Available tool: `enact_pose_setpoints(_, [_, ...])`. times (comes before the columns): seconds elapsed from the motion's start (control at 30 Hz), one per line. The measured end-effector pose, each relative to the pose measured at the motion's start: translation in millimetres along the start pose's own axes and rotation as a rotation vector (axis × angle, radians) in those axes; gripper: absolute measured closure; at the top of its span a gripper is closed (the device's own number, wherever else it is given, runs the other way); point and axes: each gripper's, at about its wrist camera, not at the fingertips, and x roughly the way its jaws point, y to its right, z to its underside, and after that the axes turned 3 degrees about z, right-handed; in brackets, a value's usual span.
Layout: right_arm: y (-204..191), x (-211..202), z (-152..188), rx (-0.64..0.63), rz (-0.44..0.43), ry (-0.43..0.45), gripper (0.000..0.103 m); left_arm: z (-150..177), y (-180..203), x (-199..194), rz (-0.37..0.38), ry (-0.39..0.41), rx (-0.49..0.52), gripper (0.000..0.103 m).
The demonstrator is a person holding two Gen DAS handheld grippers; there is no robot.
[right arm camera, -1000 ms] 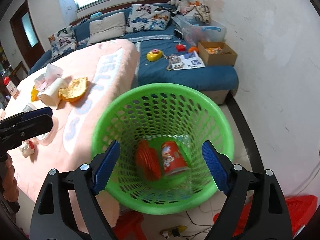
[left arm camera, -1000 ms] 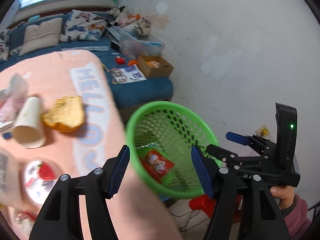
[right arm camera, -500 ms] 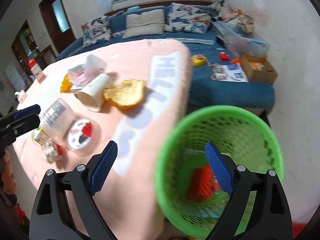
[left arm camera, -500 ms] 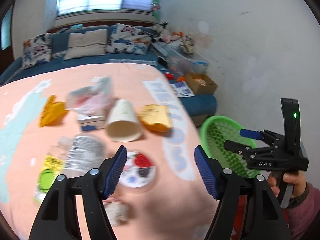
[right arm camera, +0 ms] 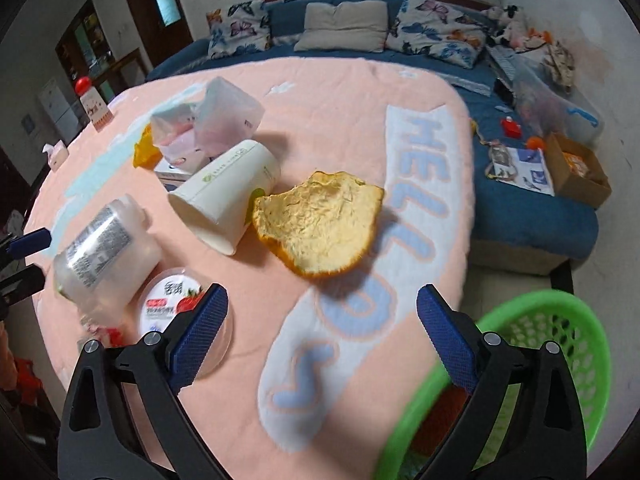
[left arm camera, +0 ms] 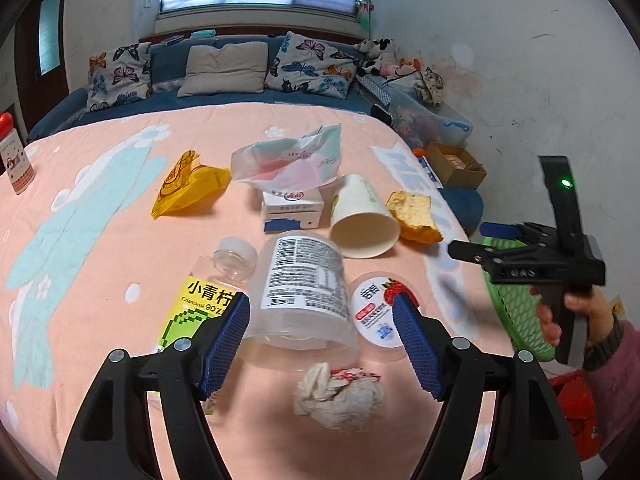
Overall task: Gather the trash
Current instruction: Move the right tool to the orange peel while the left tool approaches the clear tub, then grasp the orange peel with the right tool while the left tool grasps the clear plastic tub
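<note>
Crumpled tissue in left view only, green basket clearer right

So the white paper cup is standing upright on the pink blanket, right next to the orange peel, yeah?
Not quite. The white paper cup is lying on its side, its open mouth facing the camera, as the right wrist view shows. The rest holds: it rests on the pink blanket right next to the orange peel.
</note>
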Motion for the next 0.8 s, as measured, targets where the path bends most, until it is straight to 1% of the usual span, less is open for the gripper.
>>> enact_pose_setpoints(0.1, [3.3, 19.5, -6.6, 0.0, -0.015, -0.023, 0.008, -1.4, -4.3, 5.4, -0.005, -0.014, 0.006, 0.032])
enact_pose_setpoints(0.17, [3.9, 27.3, -10.0, -0.018, -0.009, -0.03, 0.008, -3.8, -6.9, 10.1, 0.008, -0.03, 0.005, 0.032])
enact_pose_setpoints(0.3, [3.4, 42.3, -16.5, -0.042, -0.009, -0.045, 0.008, -9.0, -7.4, 19.0, 0.001, -0.052, 0.027, 0.032])
enact_pose_setpoints(0.67, [7.0, 60.4, -22.6, -0.031, -0.031, -0.047, 0.009, -17.3, -8.1, 48.0, -0.013, -0.131, 0.064, 0.032])
enact_pose_setpoints(0.8, [7.4, 61.0, -23.4, -0.03, -0.041, -0.039, 0.011, -19.0, -7.2, 55.2, -0.01, -0.152, 0.073, 0.032])
